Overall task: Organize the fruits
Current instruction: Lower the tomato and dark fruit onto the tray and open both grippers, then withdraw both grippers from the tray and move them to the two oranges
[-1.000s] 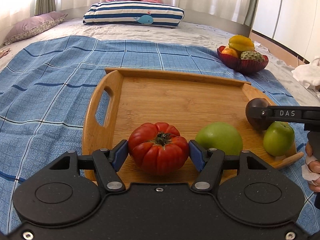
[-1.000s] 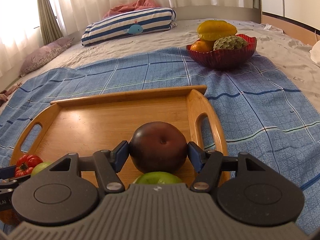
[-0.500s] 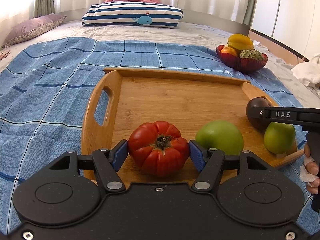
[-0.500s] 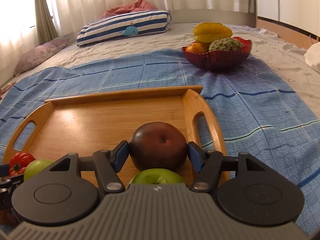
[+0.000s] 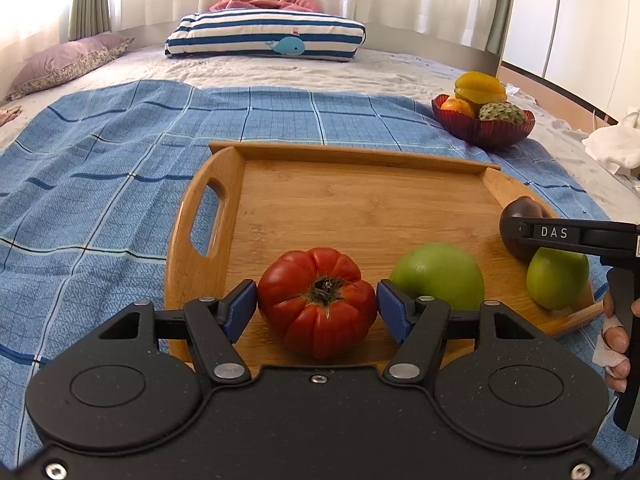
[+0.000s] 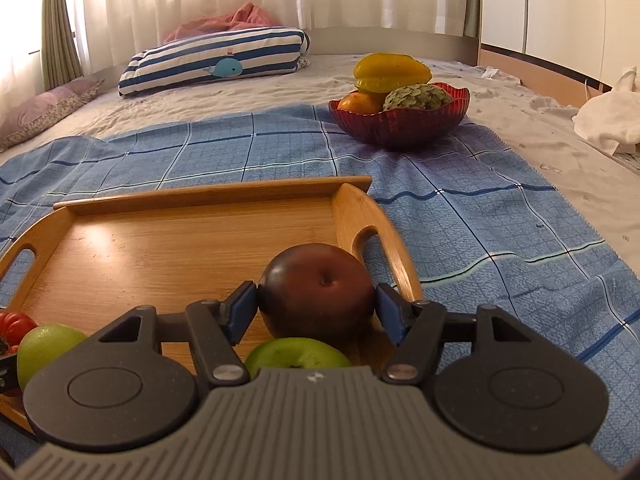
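Observation:
A wooden tray (image 5: 360, 208) lies on a blue checked cloth on a bed. My left gripper (image 5: 316, 306) is shut on a ribbed red tomato (image 5: 316, 300) at the tray's near left. A green fruit (image 5: 438, 276) sits just right of it. My right gripper (image 6: 316, 306) is shut on a dark brown-purple round fruit (image 6: 316, 288) near the tray's right handle (image 6: 376, 236). A green apple (image 6: 296, 354) lies just under and behind it. In the left wrist view the right gripper's finger (image 5: 568, 234) crosses the dark fruit (image 5: 520, 212) and the green apple (image 5: 556, 278).
A red glass bowl (image 6: 400, 124) holding a yellow starfruit (image 6: 392, 70), an orange and a green custard apple stands beyond the tray at the cloth's far right. A striped pillow (image 5: 264, 38) lies at the back. White cloth (image 6: 608, 120) lies at the right.
Both grippers have lifted and drawn back slightly with their fruits held; the tray and bowl look a little farther and lower in both views.

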A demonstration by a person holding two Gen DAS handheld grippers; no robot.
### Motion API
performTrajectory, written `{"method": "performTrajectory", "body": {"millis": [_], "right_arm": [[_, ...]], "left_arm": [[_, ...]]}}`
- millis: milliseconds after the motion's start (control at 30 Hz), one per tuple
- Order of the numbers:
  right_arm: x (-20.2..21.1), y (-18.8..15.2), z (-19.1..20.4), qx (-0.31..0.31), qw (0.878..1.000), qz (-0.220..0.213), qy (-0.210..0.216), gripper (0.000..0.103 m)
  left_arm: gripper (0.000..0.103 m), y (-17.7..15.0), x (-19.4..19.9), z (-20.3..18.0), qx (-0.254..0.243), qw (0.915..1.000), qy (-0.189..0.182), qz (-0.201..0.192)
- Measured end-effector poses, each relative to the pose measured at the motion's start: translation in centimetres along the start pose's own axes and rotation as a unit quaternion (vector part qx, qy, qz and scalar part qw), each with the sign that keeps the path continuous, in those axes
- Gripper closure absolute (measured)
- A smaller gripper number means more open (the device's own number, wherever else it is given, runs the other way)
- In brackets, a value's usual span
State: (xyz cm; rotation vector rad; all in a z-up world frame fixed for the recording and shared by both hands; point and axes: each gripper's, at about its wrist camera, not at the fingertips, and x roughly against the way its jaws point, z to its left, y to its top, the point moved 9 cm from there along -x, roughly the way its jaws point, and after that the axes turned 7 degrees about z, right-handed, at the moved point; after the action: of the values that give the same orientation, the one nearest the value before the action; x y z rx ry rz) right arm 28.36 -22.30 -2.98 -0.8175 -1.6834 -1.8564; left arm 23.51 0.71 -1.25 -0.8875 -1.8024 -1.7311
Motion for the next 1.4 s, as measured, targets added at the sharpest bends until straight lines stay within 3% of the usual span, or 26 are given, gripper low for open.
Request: {"method": "performTrajectory", "body": {"millis": [67,133,300,667,900,1167,1400], "right_arm": [[0.1,0.0,-0.1,-0.004,1.000,0.001,0.007,0.034],[0.3,0.0,-0.4,-0.011,1.000,-0.002,0.018,0.025],[2.4,0.7,-0.6,-0.016,0.998,-0.038,0.048,0.018],[7.7,-1.4,1.3,0.020,0.990,-0.089,0.103,0.012],[10.9,-4.1,2.7,0.041,0.982,-0.130,0.132,0.002],[12.9,-7.4,4.0,0.052,0.975,-0.155,0.152,0.000],[13.6,-10.2,5.6,0.079,0.973,-0.169,0.137,0.000]], "left_arm": [[0.038,0.3,0.4,-0.1,-0.004,1.0000,0.000,-0.006],[0.032,0.4,0.7,-0.2,-0.008,0.9999,0.000,-0.007],[0.023,0.3,1.5,-0.2,-0.016,0.9998,0.002,-0.009],[0.008,-0.1,5.8,-0.3,-0.026,0.9983,-0.001,-0.052],[0.005,-0.8,8.4,0.5,-0.020,0.9974,-0.007,-0.069],[0.004,-2.7,9.7,2.0,-0.011,0.9972,0.004,-0.074],[0.002,-4.2,9.9,3.3,0.003,0.9965,0.008,-0.084]]}}
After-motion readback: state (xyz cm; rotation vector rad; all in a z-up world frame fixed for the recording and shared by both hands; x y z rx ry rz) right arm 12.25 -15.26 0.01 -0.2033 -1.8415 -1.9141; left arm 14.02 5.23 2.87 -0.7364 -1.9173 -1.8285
